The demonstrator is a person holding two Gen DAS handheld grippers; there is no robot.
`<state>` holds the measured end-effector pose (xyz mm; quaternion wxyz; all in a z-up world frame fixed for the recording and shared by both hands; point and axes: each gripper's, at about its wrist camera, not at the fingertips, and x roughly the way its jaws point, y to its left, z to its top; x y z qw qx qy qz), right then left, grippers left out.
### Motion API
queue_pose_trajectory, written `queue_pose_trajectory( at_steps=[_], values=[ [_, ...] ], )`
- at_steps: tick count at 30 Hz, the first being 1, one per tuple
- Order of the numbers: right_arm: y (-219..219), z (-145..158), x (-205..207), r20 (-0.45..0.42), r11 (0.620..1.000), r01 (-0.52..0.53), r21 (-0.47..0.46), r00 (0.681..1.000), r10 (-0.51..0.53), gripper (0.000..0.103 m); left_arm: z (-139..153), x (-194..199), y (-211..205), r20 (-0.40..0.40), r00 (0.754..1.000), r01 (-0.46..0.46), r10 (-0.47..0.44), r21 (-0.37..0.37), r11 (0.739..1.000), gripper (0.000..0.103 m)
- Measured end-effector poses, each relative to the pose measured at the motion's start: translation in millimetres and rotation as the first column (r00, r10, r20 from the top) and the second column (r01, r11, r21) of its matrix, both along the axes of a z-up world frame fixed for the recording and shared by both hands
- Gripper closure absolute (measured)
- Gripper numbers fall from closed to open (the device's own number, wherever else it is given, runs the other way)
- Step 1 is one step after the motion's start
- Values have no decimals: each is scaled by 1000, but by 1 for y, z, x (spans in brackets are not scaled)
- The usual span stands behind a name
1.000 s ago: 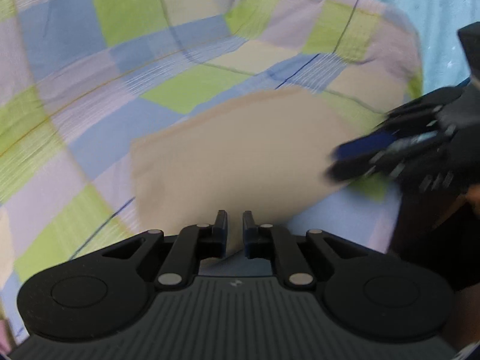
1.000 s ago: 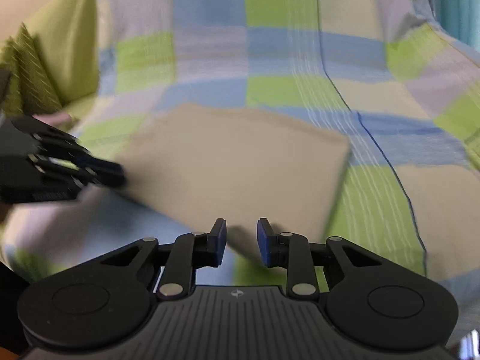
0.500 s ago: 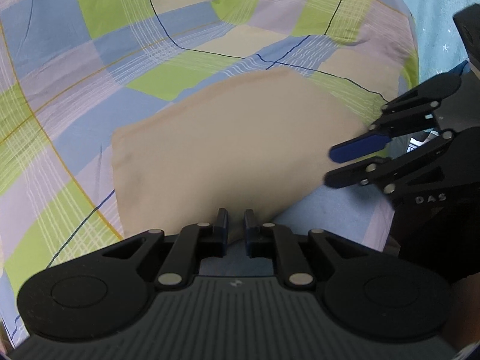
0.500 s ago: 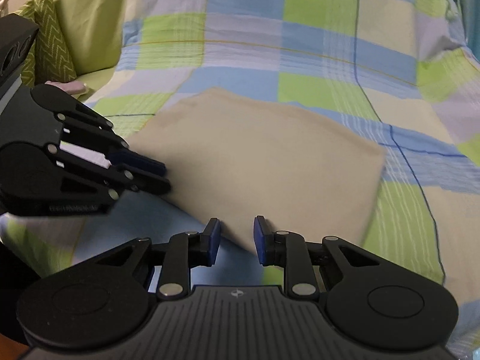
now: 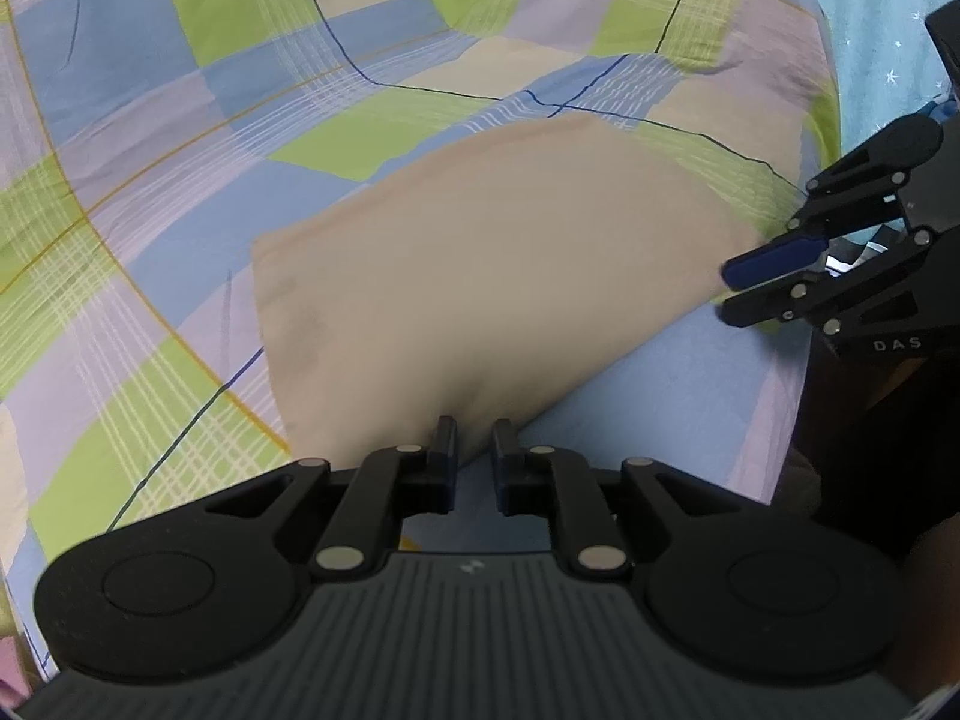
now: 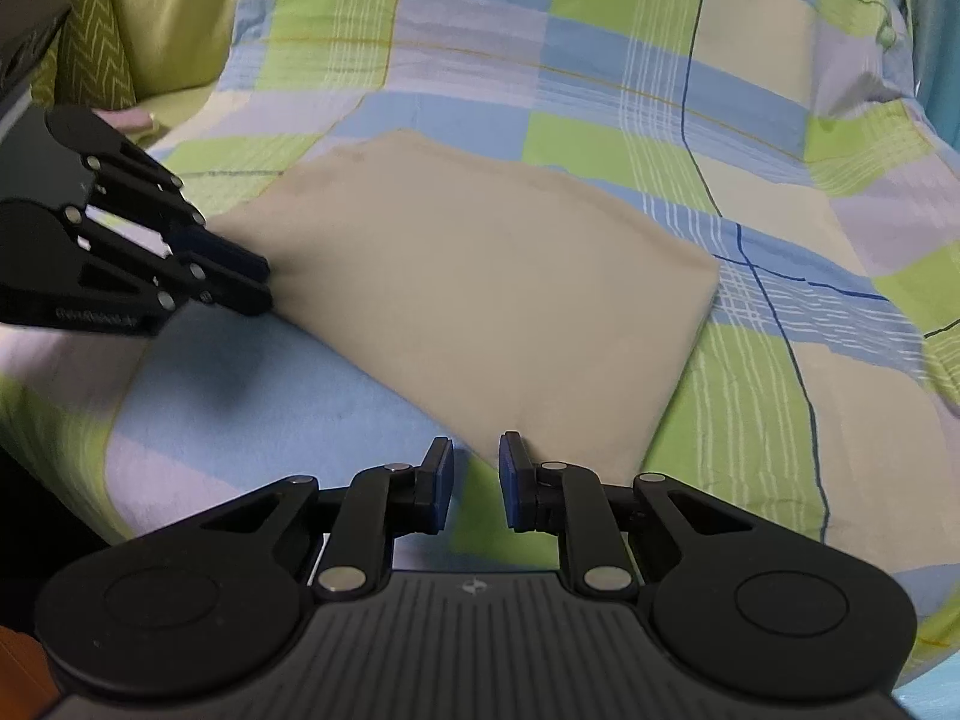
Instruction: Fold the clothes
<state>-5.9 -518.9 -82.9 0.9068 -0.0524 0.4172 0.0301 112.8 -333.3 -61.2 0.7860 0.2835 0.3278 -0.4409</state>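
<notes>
The left gripper [image 5: 474,450] clamps the flat beige folded cloth [image 5: 498,276] by its near corner while the right gripper [image 6: 475,468], not yet gripping, closes on the opposite near corner for a two-point lift.

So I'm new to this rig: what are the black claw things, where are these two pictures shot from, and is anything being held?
There is no robot: a person holds a two-finger gripper in each hand, each carrying its own camera. The left wrist view shows the left gripper shut on the near corner of a folded beige cloth, with the right gripper at the far side. In the right wrist view the right gripper has its jaws closing at the cloth's other near corner. The cloth lies on a checked bedsheet.
</notes>
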Motion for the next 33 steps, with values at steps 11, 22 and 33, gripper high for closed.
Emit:
queue_pose_trajectory(
  at_steps=[11, 22, 33],
  values=[
    [-21, -4, -16, -36, 997, 79, -2, 996, -79, 79, 2, 6, 22, 70, 997, -47, 43, 68, 997, 94],
    [26, 5, -29, 106, 949, -76, -307, 988, 113, 63, -17, -52, 1, 393, 869, 223, -300, 230, 947, 77],
    [47, -10, -18, 52, 923, -187, -336, 975, 217, 63, -30, -73, -21, 414, 820, 314, -395, 250, 916, 78]
  ],
)
